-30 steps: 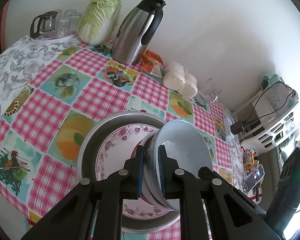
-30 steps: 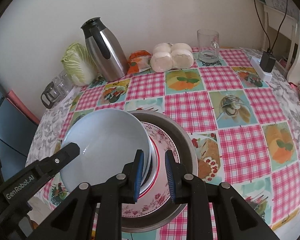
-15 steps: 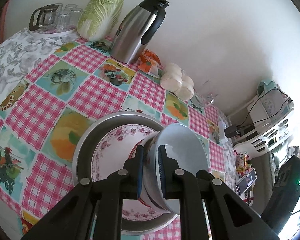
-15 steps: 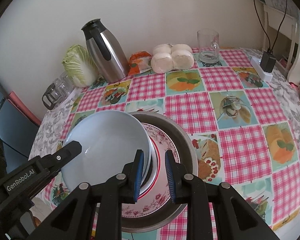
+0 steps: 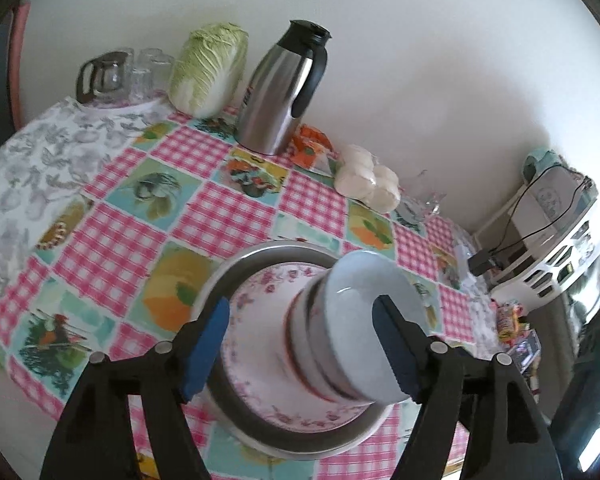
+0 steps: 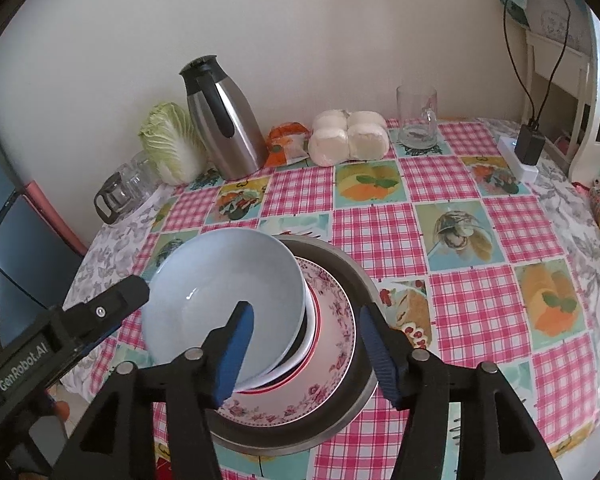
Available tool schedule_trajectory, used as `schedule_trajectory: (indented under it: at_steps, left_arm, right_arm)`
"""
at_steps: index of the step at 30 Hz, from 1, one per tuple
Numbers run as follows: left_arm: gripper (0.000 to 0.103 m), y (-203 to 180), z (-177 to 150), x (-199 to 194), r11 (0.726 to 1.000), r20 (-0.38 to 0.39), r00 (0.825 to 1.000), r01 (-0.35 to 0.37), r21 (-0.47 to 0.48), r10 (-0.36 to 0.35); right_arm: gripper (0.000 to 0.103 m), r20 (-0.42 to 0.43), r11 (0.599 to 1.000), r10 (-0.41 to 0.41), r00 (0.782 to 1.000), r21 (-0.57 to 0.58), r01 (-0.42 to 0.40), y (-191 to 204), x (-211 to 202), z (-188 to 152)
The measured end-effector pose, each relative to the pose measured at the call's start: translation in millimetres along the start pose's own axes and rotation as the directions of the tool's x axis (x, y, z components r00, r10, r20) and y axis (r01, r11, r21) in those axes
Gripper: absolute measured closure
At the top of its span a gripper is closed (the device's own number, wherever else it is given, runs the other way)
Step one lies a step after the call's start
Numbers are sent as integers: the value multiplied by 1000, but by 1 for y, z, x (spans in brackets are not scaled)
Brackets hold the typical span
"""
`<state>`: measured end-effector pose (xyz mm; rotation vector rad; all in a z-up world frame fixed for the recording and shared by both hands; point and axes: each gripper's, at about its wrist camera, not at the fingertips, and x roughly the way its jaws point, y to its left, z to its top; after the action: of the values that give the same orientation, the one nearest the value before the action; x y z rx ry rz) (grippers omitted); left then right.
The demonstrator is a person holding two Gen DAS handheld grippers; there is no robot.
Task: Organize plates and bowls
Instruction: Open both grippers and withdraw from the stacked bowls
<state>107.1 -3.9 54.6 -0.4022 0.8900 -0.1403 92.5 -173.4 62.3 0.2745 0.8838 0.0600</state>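
Round table [image 6: 512, 240] under a pink gingham oilcloth with fruit and vegetable panels, set against a pale wall. Near its front edge: one shallow metal basin [image 6: 364, 276] [image 5: 236, 264], holding a floral-rimmed plate [image 6: 336, 320] [image 5: 260, 300]. On the plate, a small stack of red-rimmed white bowls [image 6: 312, 320] [image 5: 300, 332], topped by a pale blue bowl [image 6: 224, 280] [image 5: 364, 300] that sits tilted, its mouth leaning toward the left side of the right wrist view. Left gripper [image 5: 308, 344]: jaws opening, blue pads spread to either side of the bowl stack with clear gaps, pressing on nothing; the stack looks slightly motion-blurred in this view. Right gripper [image 6: 308, 352]: jaws opening, one pad over the inside of the blue bowl, the other outside by the basin's rim; the near rims of the bowls and plate lie between them, no visible pressure on either. Along the wall, left to right in the right wrist view: glass jug with tumblers [image 6: 120, 188], napa cabbage [image 6: 168, 144], steel thermal carafe [image 6: 224, 120], orange snack packet [image 6: 288, 144], four white buns in clear wrap [image 6: 348, 136], empty glass mug [image 6: 416, 120]. At the table's right edge, a white power strip with a black adapter [image 6: 528, 148].
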Motion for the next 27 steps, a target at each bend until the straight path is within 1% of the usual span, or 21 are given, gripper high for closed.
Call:
schedule_trajectory:
  at_steps: [1, 2, 5, 8, 10, 11, 12, 17, 20, 23, 25, 27]
  left_arm:
    - [19, 3, -2, -2, 1000, 5, 1000, -8, -2, 8]
    - [17, 6, -3, -4, 1000, 12, 1000, -13, -6, 13]
    - [15, 14, -7, -10, 999, 34, 999, -31, -11, 31]
    - [13, 19, -11, -16, 999, 50, 997, -54, -6, 55]
    - [5, 23, -14, -19, 998, 59, 996, -69, -4, 69]
    - [5, 24, -15, -20, 997, 59, 995, -77, -3, 77]
    - [4, 26, -17, -21, 996, 57, 994, -91, -2, 91]
    - [4, 36, -23, -21, 986, 47, 985, -166, -6, 167]
    - [4, 40, -28, -23, 984, 46, 983, -178, 9, 178]
    - [4, 39, -35, -23, 978, 41, 979, -203, 41, 201]
    - [4, 37, -39, -21, 969, 27, 971, -239, 67, 237]
    - [4, 36, -43, -20, 964, 22, 967, -254, 83, 253]
  right_arm:
    - [33, 6, 1000, 2, 1000, 2, -2, 0, -2, -1]
    - [28, 12, 1000, 2, 1000, 2, -2, -1, -3, -3]
    - [24, 22, 1000, 6, 1000, -5, -6, -1, -7, -7]
    - [12, 33, 1000, 5, 999, -5, -5, -3, -10, -11]
    - [6, 38, 1000, 5, 999, -6, -4, -4, -12, -14]
    - [2, 40, 1000, 5, 999, -5, -5, -5, -13, -15]
    - [0, 46, 1000, 5, 999, -5, -4, -6, -15, -16]
    - [0, 52, 1000, -2, 999, -4, 2, -10, -16, -24]
    - [0, 49, 1000, -13, 999, -9, 14, -12, -16, -30]
    - [0, 46, 1000, -13, 999, -17, 14, -13, -16, -35]
    - [0, 49, 1000, -15, 999, -27, 16, -13, -16, -39]
    - [0, 49, 999, -25, 998, -34, 27, -13, -17, -43]
